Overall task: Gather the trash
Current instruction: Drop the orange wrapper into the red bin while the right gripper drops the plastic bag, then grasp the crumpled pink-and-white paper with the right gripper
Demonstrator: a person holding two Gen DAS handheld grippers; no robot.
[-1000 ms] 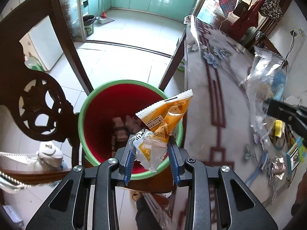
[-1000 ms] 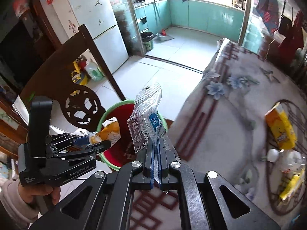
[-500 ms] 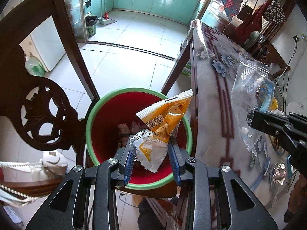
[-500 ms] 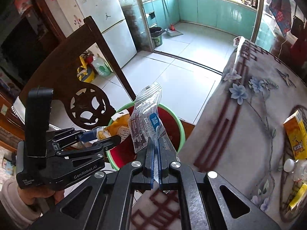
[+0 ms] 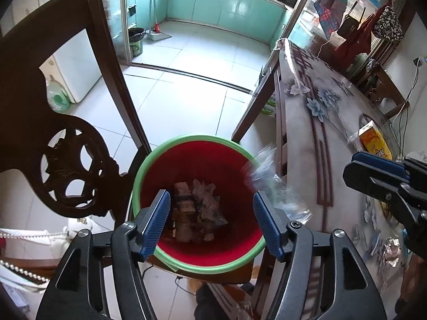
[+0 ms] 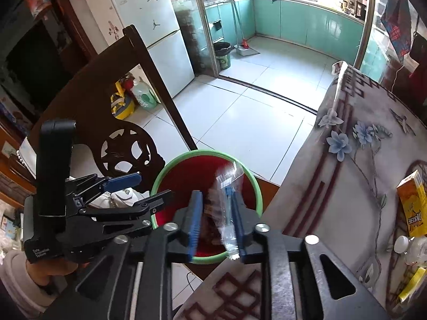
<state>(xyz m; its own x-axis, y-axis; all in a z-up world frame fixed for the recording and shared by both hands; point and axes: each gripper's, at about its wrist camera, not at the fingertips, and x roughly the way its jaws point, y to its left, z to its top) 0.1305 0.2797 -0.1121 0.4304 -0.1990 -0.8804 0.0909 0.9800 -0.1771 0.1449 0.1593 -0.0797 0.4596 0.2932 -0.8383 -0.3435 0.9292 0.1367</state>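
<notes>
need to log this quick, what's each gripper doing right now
left gripper: open, nothing in it, jaws just opened.
right gripper: open, jaws just opened, clear wrapper slipping out between them.

A: The bin (image 5: 198,262) looks like smooth plastic, red inside with a green rim, a little glossy. The wrapper (image 6: 226,205) between the blue pads (image 6: 194,220) of the right claw (image 6: 214,222) is thin clear film, shiny and crinkled.

B: Yes. The pads are ribbed, matt. The claw arms are black matt plastic with small metal screws. The chair (image 5: 66,138) is dark carved wood, polished. The table (image 6: 333,186) has a smooth flowered cover, and the floor (image 5: 192,80) is glossy pale tile.
</notes>
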